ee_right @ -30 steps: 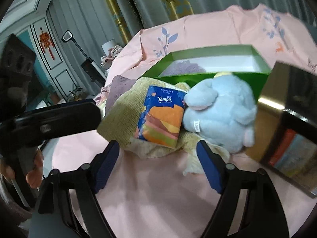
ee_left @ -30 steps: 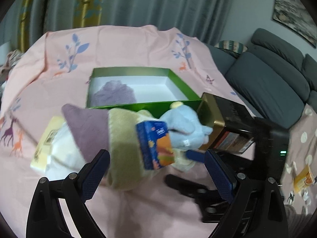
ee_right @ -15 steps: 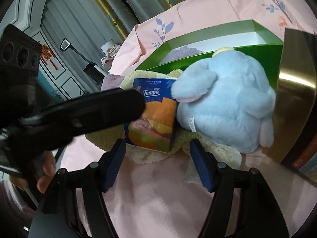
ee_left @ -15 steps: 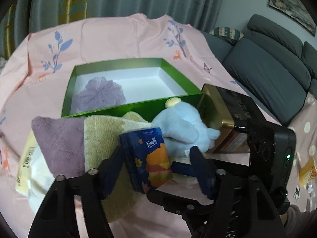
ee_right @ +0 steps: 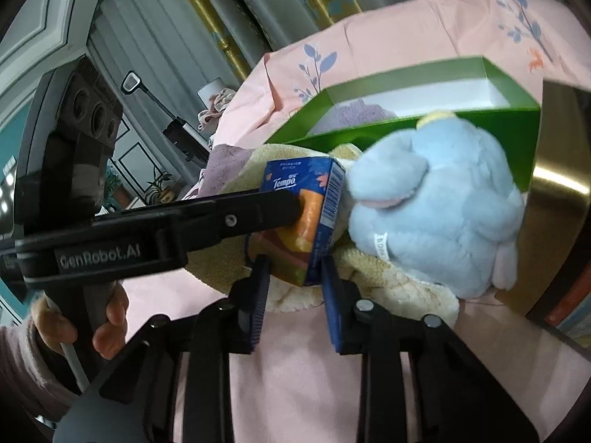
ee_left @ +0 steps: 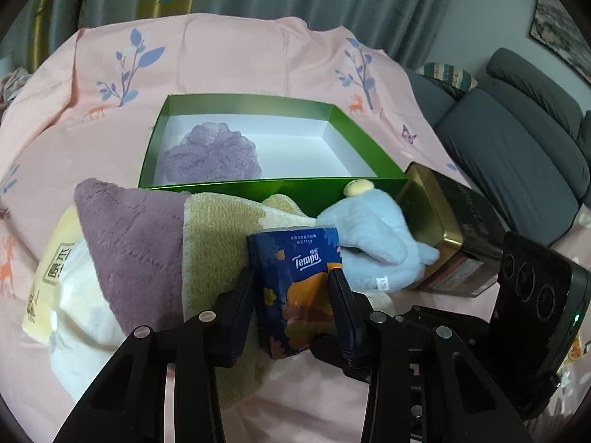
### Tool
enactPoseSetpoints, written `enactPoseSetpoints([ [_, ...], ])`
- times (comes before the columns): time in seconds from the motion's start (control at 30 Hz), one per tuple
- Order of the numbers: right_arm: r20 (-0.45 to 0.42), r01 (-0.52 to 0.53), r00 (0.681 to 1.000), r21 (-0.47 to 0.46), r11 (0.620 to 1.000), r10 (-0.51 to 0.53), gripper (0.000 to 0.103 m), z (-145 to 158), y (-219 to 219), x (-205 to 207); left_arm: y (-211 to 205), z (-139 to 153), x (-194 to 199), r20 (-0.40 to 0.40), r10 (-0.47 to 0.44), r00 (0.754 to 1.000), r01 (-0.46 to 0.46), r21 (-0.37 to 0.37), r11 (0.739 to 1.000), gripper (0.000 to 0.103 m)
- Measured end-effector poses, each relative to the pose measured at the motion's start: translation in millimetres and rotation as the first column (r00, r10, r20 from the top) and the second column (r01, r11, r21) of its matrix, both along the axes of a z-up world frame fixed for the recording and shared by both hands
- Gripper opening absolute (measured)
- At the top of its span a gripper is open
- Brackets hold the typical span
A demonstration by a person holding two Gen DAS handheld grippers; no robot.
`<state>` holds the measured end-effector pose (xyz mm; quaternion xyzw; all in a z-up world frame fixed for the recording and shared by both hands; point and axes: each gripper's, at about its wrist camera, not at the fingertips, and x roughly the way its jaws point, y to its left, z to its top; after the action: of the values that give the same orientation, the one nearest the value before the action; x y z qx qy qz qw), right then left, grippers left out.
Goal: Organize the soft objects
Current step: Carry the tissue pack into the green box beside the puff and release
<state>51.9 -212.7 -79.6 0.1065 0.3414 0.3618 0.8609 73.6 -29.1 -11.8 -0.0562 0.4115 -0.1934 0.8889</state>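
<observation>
We see both views lit softly and evenly, rather dim, with no hard shadows. A bright streak of glare sits on the gold tin, and the green box shows a mild sheen on its front wall. Both pictures bulge strongly, with black vignetted corners. The blue plush looks slightly soft; far edges smear.

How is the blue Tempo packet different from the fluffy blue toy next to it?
The Tempo packet is a flat-sided, dark blue printed pack; the plush toy is rounded, pale blue and furry. Both grippers close on the packet; the toy lies free. Both rest on the beige towel.
</observation>
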Motion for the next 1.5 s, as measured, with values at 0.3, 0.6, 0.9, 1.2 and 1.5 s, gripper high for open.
enactPoseSetpoints([
  [0.3,0.135,0.028,0.991,-0.041,0.999,-0.022,0.026,23.1,-0.2,-30.3,-2.9,31.7,-27.6,0.083,-0.005,0.996,0.004,0.02,1.0,0.04],
  [0.6,0.166,0.094,0.982,-0.01,0.996,-0.091,0.026,46.8,-8.0,-5.2,-15.0,60.4,4.1,0.138,-0.02,0.99,0.015,0.042,0.999,0.04],
  [0.9,0.099,0.136,0.986,0.002,0.991,-0.135,0.027,72.5,0.9,77.7,-14.4,80.3,89.0,0.108,-0.004,0.994,0.0,0.043,0.999,0.04],
  [1.2,-0.018,0.195,0.98,-0.122,0.973,-0.198,0.029,55.8,23.1,144.7,-6.3,40.6,164.2,-0.077,0.055,0.996,-0.055,0.0,0.998,0.04],
  [1.5,0.032,0.243,0.97,-0.191,0.951,-0.242,0.057,67.7,16.4,141.7,10.2,28.6,164.0,-0.123,0.142,0.982,-0.142,0.009,0.99,0.089],
])
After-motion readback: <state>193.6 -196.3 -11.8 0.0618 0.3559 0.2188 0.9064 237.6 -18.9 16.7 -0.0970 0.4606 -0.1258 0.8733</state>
